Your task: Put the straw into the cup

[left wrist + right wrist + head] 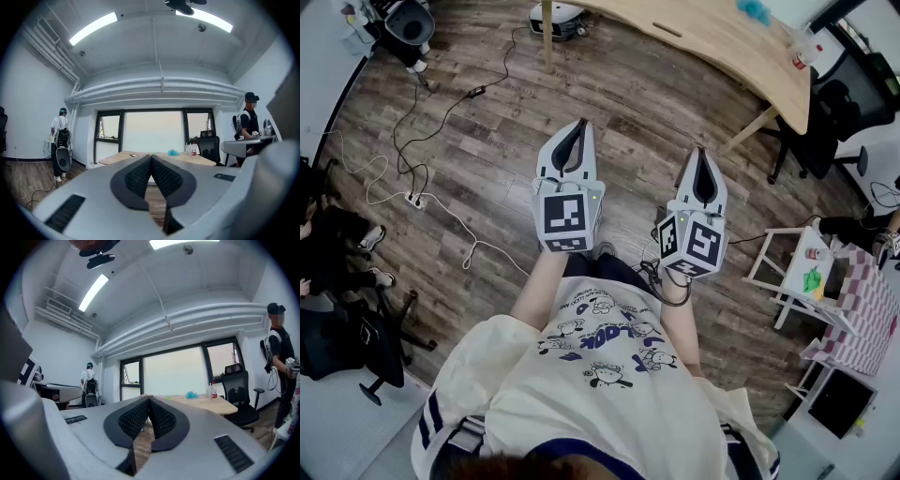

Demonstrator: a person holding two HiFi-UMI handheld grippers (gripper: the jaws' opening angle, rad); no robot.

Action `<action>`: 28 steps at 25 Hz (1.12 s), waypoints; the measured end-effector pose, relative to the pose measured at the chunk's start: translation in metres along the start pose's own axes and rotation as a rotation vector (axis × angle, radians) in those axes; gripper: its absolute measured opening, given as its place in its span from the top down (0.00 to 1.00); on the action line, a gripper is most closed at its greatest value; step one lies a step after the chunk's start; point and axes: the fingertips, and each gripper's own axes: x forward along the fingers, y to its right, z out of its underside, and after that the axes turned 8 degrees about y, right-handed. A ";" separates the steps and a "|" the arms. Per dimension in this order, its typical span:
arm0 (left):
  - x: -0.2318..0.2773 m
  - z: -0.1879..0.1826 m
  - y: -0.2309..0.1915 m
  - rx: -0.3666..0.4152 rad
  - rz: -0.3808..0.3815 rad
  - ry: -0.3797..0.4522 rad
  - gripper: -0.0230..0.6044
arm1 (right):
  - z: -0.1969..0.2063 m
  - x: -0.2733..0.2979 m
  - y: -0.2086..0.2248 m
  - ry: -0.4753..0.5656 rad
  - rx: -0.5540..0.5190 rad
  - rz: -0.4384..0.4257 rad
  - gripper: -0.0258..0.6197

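Neither a straw nor a cup can be picked out in any view. The things on the curved pale-wood surface point(712, 47), a bottle-like shape point(803, 58) and a blue tuft point(757, 11), are too small to name with certainty. The left gripper point(581, 125) and the right gripper point(701, 152) are smooth grey wedge-shaped shells with black knurled pads point(136, 178), held side by side above the dark plank floor point(487, 187); each has its jaws pressed together at the tips with nothing between them.
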 end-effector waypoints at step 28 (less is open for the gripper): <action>0.016 0.034 0.016 0.056 -0.064 -0.094 0.91 | 0.044 0.024 0.046 -0.075 0.119 0.006 0.97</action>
